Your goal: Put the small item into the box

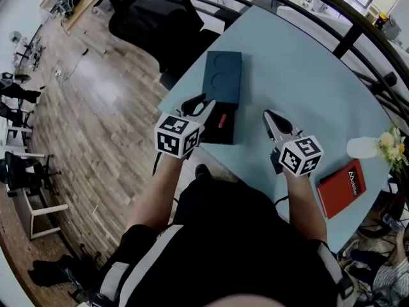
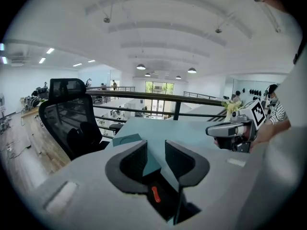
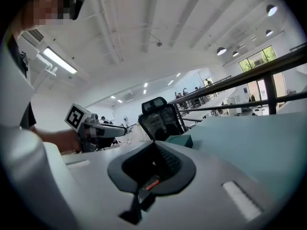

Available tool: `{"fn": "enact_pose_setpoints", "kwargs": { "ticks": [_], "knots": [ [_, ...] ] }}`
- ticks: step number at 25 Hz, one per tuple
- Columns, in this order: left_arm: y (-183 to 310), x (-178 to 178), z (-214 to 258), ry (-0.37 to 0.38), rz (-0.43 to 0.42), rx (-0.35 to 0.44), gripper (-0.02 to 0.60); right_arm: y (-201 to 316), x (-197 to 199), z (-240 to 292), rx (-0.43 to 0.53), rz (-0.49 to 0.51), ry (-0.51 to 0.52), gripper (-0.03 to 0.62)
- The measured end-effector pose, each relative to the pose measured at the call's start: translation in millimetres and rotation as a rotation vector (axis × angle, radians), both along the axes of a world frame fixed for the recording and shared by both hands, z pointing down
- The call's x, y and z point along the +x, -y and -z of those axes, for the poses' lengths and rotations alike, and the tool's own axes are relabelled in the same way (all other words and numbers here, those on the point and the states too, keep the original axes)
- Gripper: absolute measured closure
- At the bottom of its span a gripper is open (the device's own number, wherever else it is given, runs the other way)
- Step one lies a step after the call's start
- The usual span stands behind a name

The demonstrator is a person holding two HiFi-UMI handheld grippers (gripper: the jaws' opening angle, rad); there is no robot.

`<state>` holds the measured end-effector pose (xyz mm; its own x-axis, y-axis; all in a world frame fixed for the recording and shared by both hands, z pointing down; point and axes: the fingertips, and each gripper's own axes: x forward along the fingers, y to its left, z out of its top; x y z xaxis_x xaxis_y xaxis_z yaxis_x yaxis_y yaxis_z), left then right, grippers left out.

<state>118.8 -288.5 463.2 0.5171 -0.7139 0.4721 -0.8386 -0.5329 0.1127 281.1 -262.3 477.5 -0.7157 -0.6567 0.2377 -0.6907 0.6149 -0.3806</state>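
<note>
The item (image 1: 222,121), a slim red piece, lies flat in the box (image 1: 229,135), near the middle of its black floor. Its long axis runs roughly along the box's length, one end toward the person and the other toward the lid (image 1: 222,75), with a slight tilt. Which end is its front cannot be told. The box sits open near the tabletop's (image 1: 300,62) edge closest to the person. The dark teal lid, stamped with two circles, lies flat just beyond the box's far end. The left gripper (image 1: 203,102) hangs over the box's left part with its jaws spread and nothing between them, and the item shows below the gap. The right gripper (image 1: 268,115) is held to the right of the box, apart from it, jaws pressed together and empty. Well off to the right are a red book (image 1: 342,187) and a white vase (image 1: 363,148) of flowers. A black chair (image 1: 160,18) stands past the tabletop's far left edge, and a dark railing (image 1: 358,31) curves along the far side.
</note>
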Motion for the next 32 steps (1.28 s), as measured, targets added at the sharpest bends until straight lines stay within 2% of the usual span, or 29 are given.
{"fn": "enact_pose_setpoints", "kwargs": {
  "ticks": [2, 5, 9, 13, 18, 22, 26, 28, 30, 32],
  "knots": [
    [-0.3, -11.4, 10.5, -0.025, 0.011, 0.038, 0.459, 5.5, -2.6, 11.0, 0.029, -0.022, -0.010, 0.594],
    [-0.3, -32.7, 27.6, -0.045, 0.034, 0.119, 0.533, 11.8, -10.0, 28.6, 0.070, -0.051, -0.002, 0.594],
    [0.3, -58.1, 49.5, -0.075, 0.038, 0.199, 0.571, 14.9, -32.0, 51.3, 0.147, -0.057, -0.049, 0.594],
    [4.8, -79.4, 60.3, -0.097, -0.004, 0.222, 0.571, 16.4, -58.9, 70.1, 0.199, -0.067, -0.070, 0.595],
    [2.3, -87.6, 81.5, -0.167, -0.109, 0.283, 0.571, 19.5, -85.9, 84.2, 0.229, -0.068, -0.096, 0.594],
    [-2.5, -86.9, 86.5, -0.206, -0.174, 0.257, 0.572, 24.2, -87.7, 92.0, 0.261, -0.136, -0.123, 0.595],
    [-4.6, -86.7, 77.4, -0.179, -0.196, 0.196, 0.572, 21.9, -96.7, 94.7, 0.269, -0.126, -0.137, 0.595],
    [-6.7, -88.1, 72.9, -0.133, -0.213, 0.183, 0.574, 19.3, -103.9, 93.3, 0.268, -0.107, -0.141, 0.595],
    [-5.1, -89.4, 71.8, -0.067, -0.219, 0.218, 0.574, 17.8, -106.7, 91.2, 0.267, -0.103, -0.145, 0.595],
    [-4.1, -87.0, 77.4, -0.065, -0.228, 0.263, 0.574, 16.7, -106.1, 90.2, 0.264, -0.107, -0.146, 0.595]
  ]
}}
